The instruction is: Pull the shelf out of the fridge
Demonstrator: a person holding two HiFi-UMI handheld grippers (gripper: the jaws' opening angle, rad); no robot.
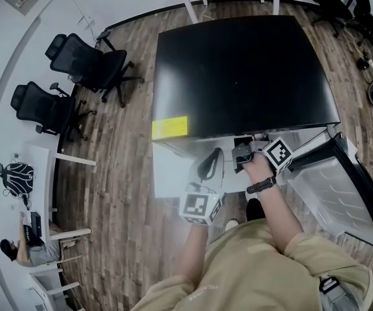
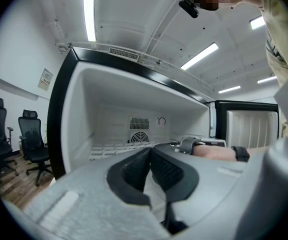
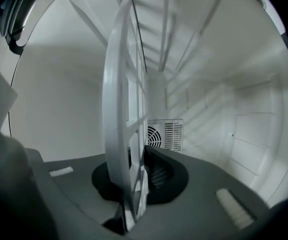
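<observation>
Gripping step: closing the right tongs [image 3: 134, 176] onto the front edge of the white shelf [image 3: 126, 109], seated inside the fridge [image 1: 245, 76]. Holding the left tongs [image 2: 151, 171] clenched, empty, outside the opening. Next, probably: tighten fully, then draw straight out, level.

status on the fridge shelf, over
Left tongs shut, empty, in front of fridge. Right tongs closing on shelf front edge. Door open, nothing seen in the way.
</observation>
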